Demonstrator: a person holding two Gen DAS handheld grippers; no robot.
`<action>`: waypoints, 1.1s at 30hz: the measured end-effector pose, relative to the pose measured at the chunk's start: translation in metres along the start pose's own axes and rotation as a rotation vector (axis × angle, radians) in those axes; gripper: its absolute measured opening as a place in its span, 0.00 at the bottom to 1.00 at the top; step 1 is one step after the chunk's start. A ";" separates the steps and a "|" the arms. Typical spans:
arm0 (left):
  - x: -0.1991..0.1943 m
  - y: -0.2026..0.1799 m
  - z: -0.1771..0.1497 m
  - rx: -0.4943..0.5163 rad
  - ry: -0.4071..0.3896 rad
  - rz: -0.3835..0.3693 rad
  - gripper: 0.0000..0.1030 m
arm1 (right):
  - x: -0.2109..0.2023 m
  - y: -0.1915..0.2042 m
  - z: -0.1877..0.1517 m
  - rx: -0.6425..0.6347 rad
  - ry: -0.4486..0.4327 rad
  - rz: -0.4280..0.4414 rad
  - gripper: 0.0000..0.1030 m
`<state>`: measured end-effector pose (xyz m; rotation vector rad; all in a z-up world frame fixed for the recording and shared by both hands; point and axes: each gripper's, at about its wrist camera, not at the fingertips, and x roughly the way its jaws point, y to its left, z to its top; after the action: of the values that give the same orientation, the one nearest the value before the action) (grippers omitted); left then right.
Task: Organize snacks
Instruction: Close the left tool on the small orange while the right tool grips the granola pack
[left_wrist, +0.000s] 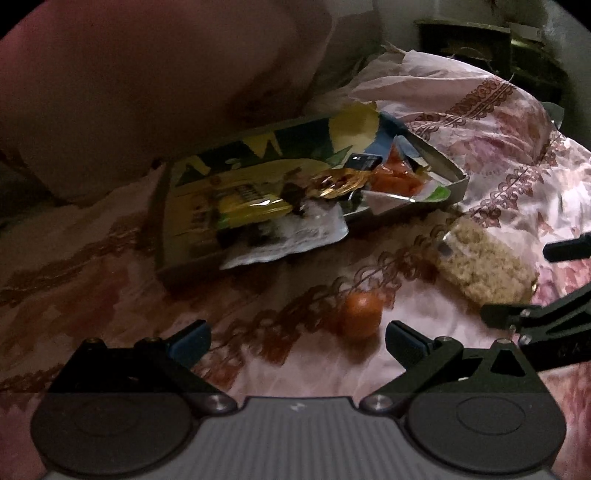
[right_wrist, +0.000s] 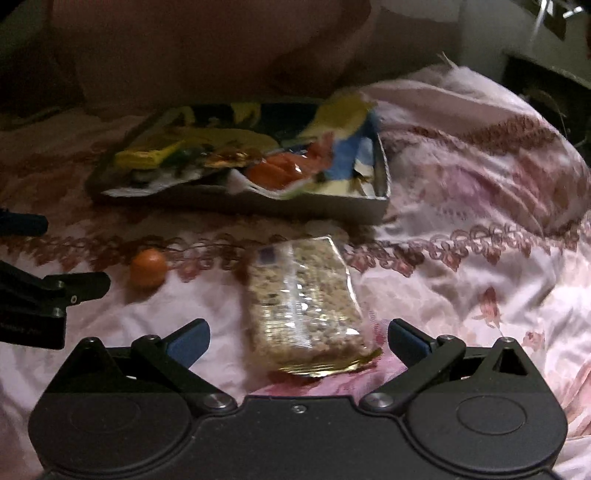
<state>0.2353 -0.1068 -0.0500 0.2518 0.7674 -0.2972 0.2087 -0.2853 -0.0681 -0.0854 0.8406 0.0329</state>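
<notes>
A shallow grey box (left_wrist: 456, 184) (right_wrist: 332, 210) on the pink bedspread holds several snack packets, among them a yellow one (left_wrist: 251, 201) and an orange one (left_wrist: 395, 179) (right_wrist: 277, 171). A clear-wrapped granola bar (right_wrist: 303, 299) (left_wrist: 484, 264) lies on the bed in front of the box. A small orange ball-shaped sweet (left_wrist: 362, 314) (right_wrist: 149, 267) lies to its left. My left gripper (left_wrist: 297, 341) is open and empty, just short of the sweet. My right gripper (right_wrist: 299, 341) is open, its fingers on either side of the granola bar's near end.
The pink patterned bedspread (right_wrist: 480, 277) is bunched into a mound at the right of the box. A dark reddish headboard or cushion (left_wrist: 147, 74) stands behind the box. Dark furniture (left_wrist: 517, 48) stands at the far right. Each gripper shows at the edge of the other's view.
</notes>
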 end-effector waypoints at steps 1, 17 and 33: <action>0.004 -0.002 0.001 0.002 -0.002 -0.007 1.00 | 0.004 -0.001 0.000 -0.002 0.009 -0.006 0.99; 0.028 -0.007 -0.003 0.075 -0.088 -0.128 0.92 | 0.040 -0.003 0.004 -0.015 0.041 -0.016 0.95; 0.025 -0.012 -0.002 0.074 -0.060 -0.164 0.44 | 0.037 0.000 0.004 -0.018 0.048 0.014 0.81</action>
<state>0.2470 -0.1213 -0.0711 0.2488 0.7200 -0.4872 0.2359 -0.2853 -0.0931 -0.0980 0.8889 0.0515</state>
